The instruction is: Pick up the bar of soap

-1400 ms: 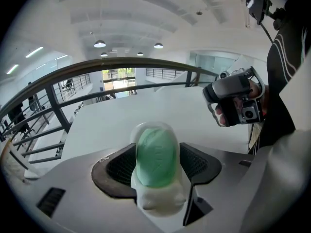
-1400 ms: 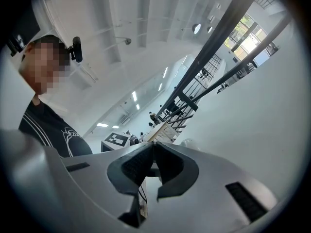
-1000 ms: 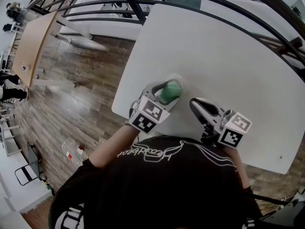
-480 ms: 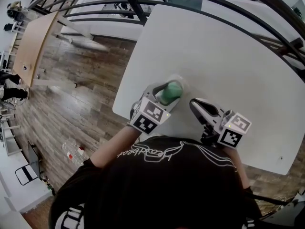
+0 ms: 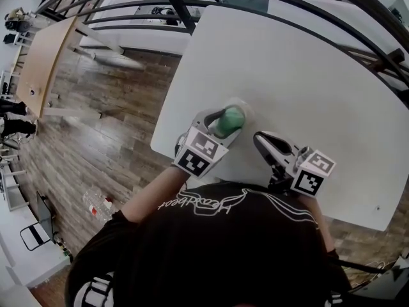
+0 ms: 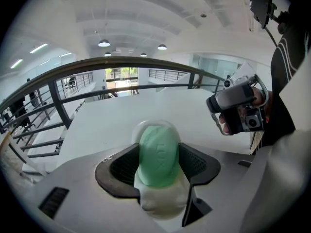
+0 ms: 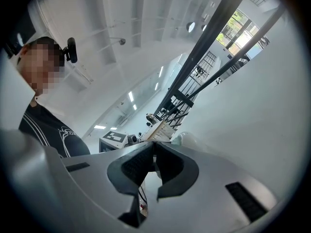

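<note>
The green bar of soap (image 5: 229,120) lies over a white soap dish (image 5: 245,109) near the left front of the white table (image 5: 300,75). My left gripper (image 5: 221,125) is shut on the soap. In the left gripper view both dark pads (image 6: 125,165) press the sides of the soap (image 6: 157,153), and the dish (image 6: 162,202) shows beneath and behind it. I cannot tell whether the soap is clear of the dish. To the right, my right gripper (image 5: 260,140) hovers low over the table with its jaws together and nothing between them (image 7: 154,152).
The table's left edge (image 5: 167,114) drops to a wooden floor just beside the dish. A black railing (image 5: 192,5) runs past the far side. The person's torso in a black shirt (image 5: 217,248) fills the near side.
</note>
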The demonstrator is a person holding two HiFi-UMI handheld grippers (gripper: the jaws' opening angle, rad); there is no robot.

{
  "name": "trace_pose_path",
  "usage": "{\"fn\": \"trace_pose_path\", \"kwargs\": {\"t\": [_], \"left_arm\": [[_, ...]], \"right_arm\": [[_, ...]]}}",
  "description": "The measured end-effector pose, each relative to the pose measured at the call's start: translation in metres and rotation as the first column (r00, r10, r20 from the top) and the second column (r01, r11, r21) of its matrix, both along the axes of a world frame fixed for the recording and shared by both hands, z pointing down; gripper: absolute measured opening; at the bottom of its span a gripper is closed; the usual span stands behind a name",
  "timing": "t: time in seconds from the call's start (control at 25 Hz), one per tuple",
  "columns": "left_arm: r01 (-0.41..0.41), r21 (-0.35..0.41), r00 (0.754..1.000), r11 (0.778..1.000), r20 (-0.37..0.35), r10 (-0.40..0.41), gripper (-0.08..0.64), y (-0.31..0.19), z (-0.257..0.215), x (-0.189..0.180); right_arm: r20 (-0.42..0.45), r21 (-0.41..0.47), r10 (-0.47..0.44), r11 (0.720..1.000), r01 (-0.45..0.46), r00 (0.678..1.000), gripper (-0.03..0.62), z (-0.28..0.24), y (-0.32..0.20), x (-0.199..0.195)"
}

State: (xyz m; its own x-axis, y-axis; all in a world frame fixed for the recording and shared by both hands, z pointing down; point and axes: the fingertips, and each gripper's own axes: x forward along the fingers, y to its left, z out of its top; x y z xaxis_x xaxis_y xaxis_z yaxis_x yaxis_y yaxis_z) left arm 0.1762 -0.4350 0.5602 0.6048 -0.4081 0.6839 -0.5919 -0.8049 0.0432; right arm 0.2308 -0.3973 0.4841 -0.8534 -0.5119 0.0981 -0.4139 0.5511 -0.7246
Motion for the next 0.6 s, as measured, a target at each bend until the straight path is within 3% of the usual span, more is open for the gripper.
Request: {"fn": "trace_pose_path", "kwargs": {"t": [0.24, 0.6], "left_arm": [[0.011, -0.006, 1.000, 1.000, -0.011, -0.011, 0.262, -0.006, 0.001, 0.000], [0.029, 0.013, 0.995, 0.999, -0.095, -0.028, 0.262, -0.010, -0.025, -0.005]], "right_arm": [[0.002, -0.018, 0.000, 1.000, 0.000, 1.000, 0.020, 0.001, 0.002, -0.001], [-0.009, -0.010, 0.048, 0.999, -0.048, 0.999, 0.020, -0.012, 0.016, -0.007]]}}
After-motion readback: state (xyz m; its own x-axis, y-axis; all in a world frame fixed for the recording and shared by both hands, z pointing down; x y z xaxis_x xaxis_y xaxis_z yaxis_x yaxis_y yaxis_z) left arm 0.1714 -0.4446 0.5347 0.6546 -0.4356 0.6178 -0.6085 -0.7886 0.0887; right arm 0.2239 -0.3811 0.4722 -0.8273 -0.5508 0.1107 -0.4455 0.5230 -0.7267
